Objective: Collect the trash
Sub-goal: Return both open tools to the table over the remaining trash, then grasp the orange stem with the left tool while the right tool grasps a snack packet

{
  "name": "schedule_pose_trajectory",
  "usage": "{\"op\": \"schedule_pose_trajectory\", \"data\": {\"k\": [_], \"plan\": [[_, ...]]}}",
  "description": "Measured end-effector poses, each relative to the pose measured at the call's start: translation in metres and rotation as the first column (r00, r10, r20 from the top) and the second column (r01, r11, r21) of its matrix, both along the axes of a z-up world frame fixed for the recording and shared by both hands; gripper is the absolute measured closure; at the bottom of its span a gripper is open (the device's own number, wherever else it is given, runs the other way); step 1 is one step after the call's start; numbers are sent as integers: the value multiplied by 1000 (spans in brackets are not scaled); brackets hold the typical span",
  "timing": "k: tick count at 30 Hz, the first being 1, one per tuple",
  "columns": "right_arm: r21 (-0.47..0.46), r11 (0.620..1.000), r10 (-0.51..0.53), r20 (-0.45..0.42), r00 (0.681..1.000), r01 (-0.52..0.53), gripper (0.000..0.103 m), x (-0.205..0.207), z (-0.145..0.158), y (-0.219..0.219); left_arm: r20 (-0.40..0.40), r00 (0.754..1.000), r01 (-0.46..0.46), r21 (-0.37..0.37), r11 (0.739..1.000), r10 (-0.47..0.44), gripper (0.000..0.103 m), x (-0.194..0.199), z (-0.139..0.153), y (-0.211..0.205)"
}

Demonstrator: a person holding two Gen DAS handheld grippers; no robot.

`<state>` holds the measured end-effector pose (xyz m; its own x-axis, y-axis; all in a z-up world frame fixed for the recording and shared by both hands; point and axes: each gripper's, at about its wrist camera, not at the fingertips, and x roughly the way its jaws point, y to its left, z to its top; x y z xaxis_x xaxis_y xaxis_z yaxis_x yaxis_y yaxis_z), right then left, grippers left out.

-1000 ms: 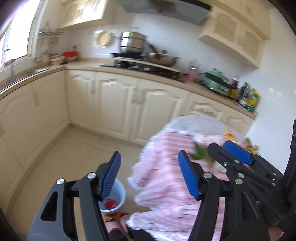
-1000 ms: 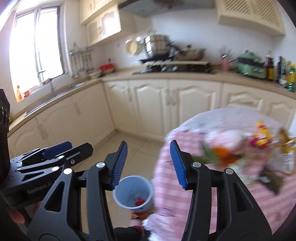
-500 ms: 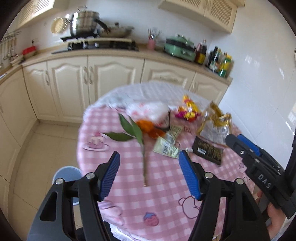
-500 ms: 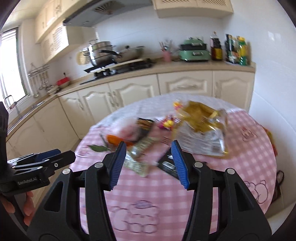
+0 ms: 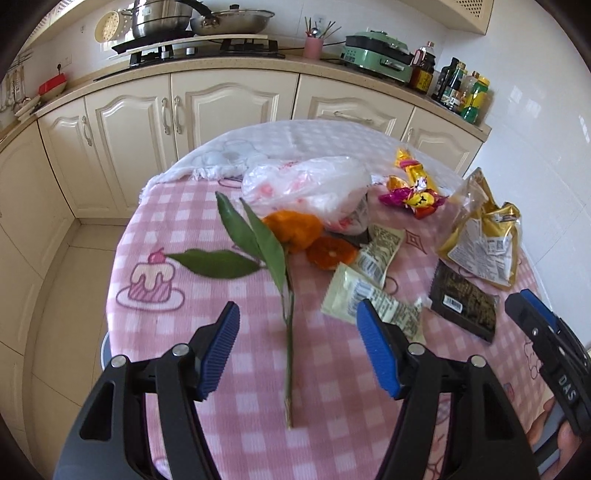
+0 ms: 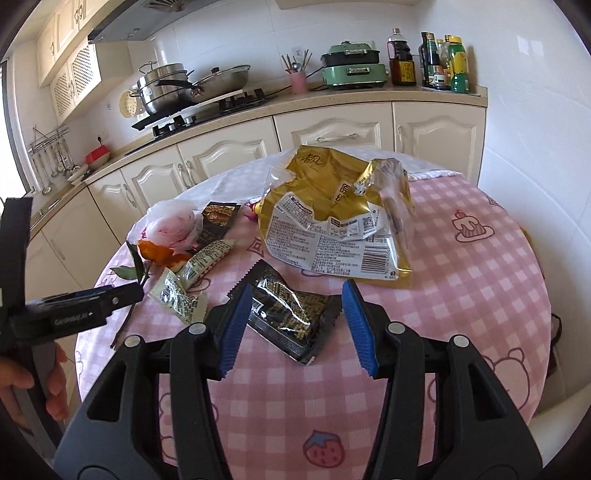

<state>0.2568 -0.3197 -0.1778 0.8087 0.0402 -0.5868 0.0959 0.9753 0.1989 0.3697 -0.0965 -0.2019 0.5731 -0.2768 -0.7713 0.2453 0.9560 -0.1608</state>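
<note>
Trash lies on a round table with a pink checked cloth point(image 5: 184, 221). My left gripper point(image 5: 299, 350) is open and empty over a leafy twig point(image 5: 288, 332); orange peel point(image 5: 295, 229), a white plastic bag point(image 5: 306, 184), pale sachets point(image 5: 369, 295) and candy wrappers point(image 5: 413, 192) lie beyond. My right gripper point(image 6: 295, 328) is open and empty, its jaws on either side of a black foil packet point(image 6: 291, 317). A big gold bag point(image 6: 332, 229) lies behind the packet. The black packet point(image 5: 465, 302) and gold bag point(image 5: 484, 236) also show in the left wrist view.
Cream kitchen cabinets point(image 5: 221, 110) run behind the table, with pots on a stove point(image 5: 192, 29), a green appliance point(image 6: 354, 66) and bottles point(image 6: 443, 62) on the counter. A bluish bin rim point(image 5: 104, 354) peeks out below the table's left edge. A white tiled wall point(image 6: 535, 110) stands at right.
Both grippers have swung from facing the floor bin up and right over the table. They have come closer to the trash; both stay open.
</note>
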Motion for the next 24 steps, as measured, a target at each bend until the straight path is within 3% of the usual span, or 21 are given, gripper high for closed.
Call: {"op": "schedule_pose_trajectory", "data": {"k": [4,7,8,12,15,20,24], "plan": [[4,1000,21,-11,1000,-21,52,7,-1,4,-29,999,31,13,999,-30,59,8,-6,-5],[4,1000,27,-14,1000,-27,52,8,0,5,-26,999,29,46,999,-28,78,11,-11,-6],[1,1000,28,-12,1000,-28,52,8,1,7,-21,999,30,68,997,-28,100,12,-12,-7],[-25,998,54,-2,999,-54,52,10,8,15,-28,999,23,28,999,-22,99,6,-10,3],[-41,991,129,-15,992,-129,52,19,12,30,-9,1000,21,4,1000,-21,99,-8,-5,11],[-126,948,281,-98,955,-292,52,47,5,78,-11,999,29,-76,997,-30,99,-30,2,28],[-149,924,329,-164,930,-353,52,68,-6,101,15,1000,18,-103,994,-17,99,-44,12,43]]}}
